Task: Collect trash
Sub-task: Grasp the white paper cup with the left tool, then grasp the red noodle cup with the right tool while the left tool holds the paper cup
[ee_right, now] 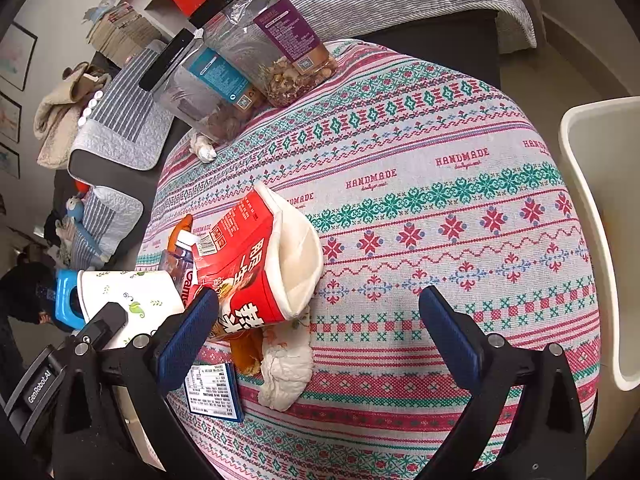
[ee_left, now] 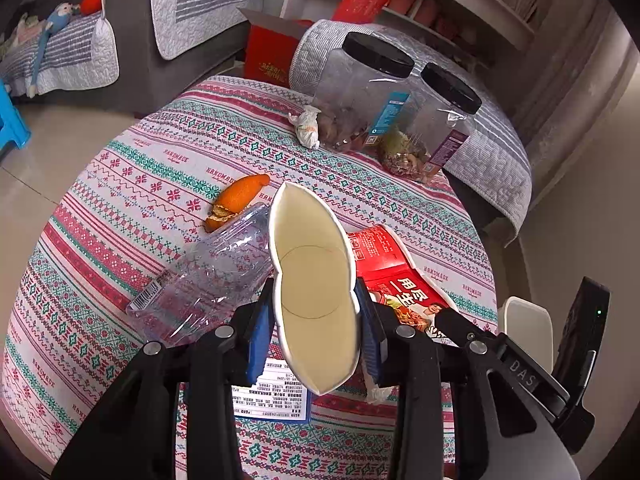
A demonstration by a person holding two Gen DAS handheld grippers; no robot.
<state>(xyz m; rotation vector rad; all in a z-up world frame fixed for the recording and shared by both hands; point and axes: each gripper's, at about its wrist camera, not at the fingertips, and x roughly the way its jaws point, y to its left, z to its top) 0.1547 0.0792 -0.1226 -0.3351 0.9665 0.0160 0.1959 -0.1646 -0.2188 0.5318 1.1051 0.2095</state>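
Observation:
My left gripper (ee_left: 316, 322) is shut on a white paper cup (ee_left: 316, 280), and its blue pads squash the cup's rim flat. The same cup, with a leaf print, shows in the right wrist view (ee_right: 132, 296). A crushed clear bottle (ee_left: 212, 276) and an orange peel (ee_left: 240, 200) lie left of the cup. A red instant-noodle cup (ee_left: 384, 268) lies on its side to the right. My right gripper (ee_right: 320, 300) is open just above the cloth, its left finger touching or almost touching the noodle cup (ee_right: 256, 264). A crumpled tissue (ee_right: 286, 368) and a blue-edged packet (ee_right: 214, 394) lie below it.
Two black-lidded clear jars (ee_left: 368, 92) (ee_left: 436, 128) stand at the table's far edge, with a twisted wrapper (ee_left: 308, 126) beside them. A white plastic container (ee_right: 600, 220) stands off the table's right side. Sofas surround the round table (ee_right: 440, 200) with its patterned cloth.

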